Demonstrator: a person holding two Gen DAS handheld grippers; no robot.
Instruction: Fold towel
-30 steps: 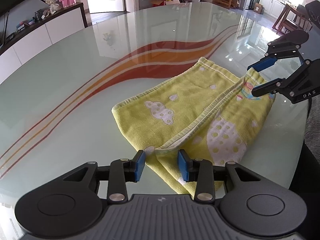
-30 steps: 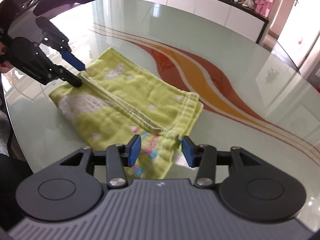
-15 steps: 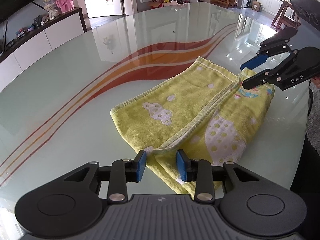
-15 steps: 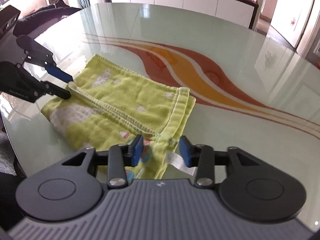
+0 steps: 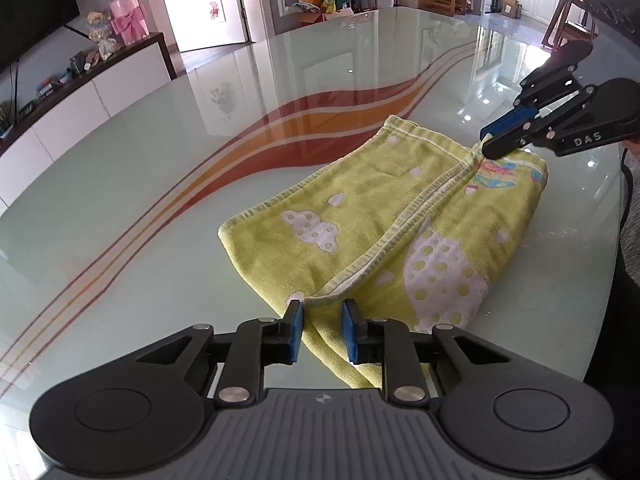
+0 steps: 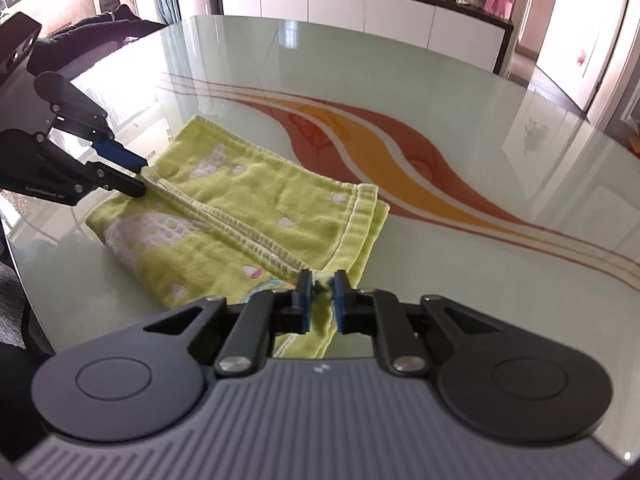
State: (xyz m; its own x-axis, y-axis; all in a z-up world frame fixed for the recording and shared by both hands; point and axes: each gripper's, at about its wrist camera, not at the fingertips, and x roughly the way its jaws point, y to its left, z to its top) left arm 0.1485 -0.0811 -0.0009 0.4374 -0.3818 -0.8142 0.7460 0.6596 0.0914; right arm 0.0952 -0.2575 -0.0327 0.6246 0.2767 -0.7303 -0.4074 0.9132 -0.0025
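Note:
A yellow-green towel (image 5: 384,232) with white cloud and dot prints lies folded on the glass table; it also shows in the right wrist view (image 6: 256,216). A hemmed edge runs across its top layer. My left gripper (image 5: 322,330) is open, its blue pads either side of the near corner of that hem; it shows at the left of the right wrist view (image 6: 138,178). My right gripper (image 6: 320,300) has closed on the hem's other corner, pads pinching the cloth; it shows at the right of the left wrist view (image 5: 486,142).
The glass table (image 5: 160,184) has red and orange wavy stripes (image 6: 400,160) beyond the towel. Its rim curves close by the towel (image 5: 616,216). A white sideboard (image 6: 360,4) and a dark chair (image 6: 88,40) stand beyond the table.
My right gripper's jaws have narrowed from wide open to pinched on the towel's hem corner. My left gripper has crept in around the near corner, still open.

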